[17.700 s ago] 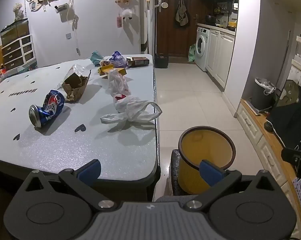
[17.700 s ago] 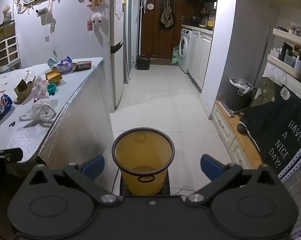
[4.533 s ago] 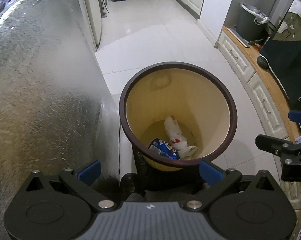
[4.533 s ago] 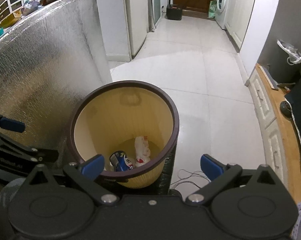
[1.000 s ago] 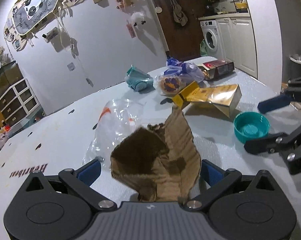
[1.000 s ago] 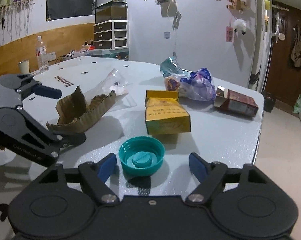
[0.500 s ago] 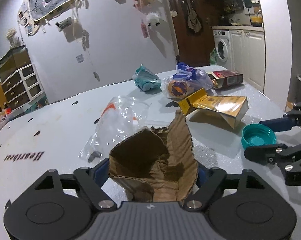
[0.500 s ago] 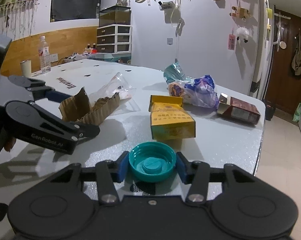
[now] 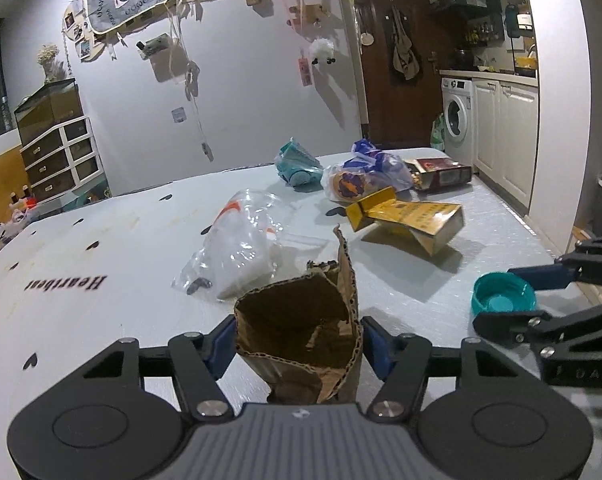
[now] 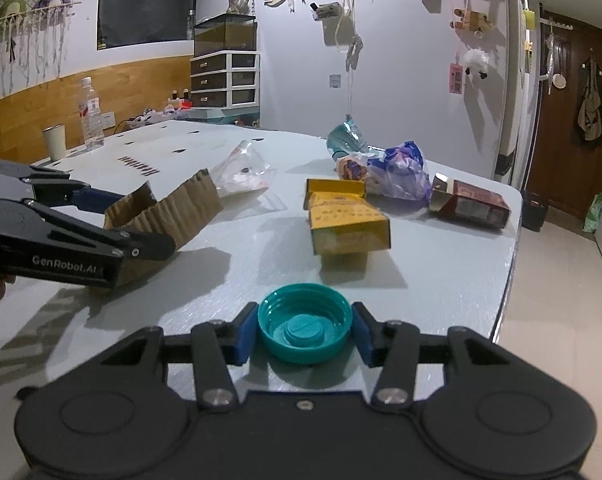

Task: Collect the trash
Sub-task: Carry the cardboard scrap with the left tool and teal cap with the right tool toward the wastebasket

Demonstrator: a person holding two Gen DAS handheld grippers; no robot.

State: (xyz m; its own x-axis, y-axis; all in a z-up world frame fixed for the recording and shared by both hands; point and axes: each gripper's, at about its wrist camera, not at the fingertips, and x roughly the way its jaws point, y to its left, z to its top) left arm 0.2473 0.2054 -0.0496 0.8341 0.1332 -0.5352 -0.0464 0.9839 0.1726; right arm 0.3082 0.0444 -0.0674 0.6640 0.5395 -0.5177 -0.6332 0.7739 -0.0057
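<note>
The torn corrugated cardboard piece (image 9: 301,332), bottom centre, is light and crushable; the left tool (image 9: 299,342) is closing across its folded walls. The teal plastic lid (image 10: 304,328), rigid and slick, sits low centre, pinched at its rim by the right tool (image 10: 304,336) on the tabletop (image 10: 441,272).

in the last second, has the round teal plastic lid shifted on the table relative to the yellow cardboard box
Cannot tell for certain: the round teal plastic lid sits about as far in front of the yellow cardboard box as before; only the right gripper has shut on it.

Two black plastic grippers – left gripper (image 9: 299,346), right gripper (image 10: 304,338) – blue finger pads (image 10: 243,339), silver pivot screws, grey ribbed housing, white "GenRobot.AI" lettering on one arm
</note>
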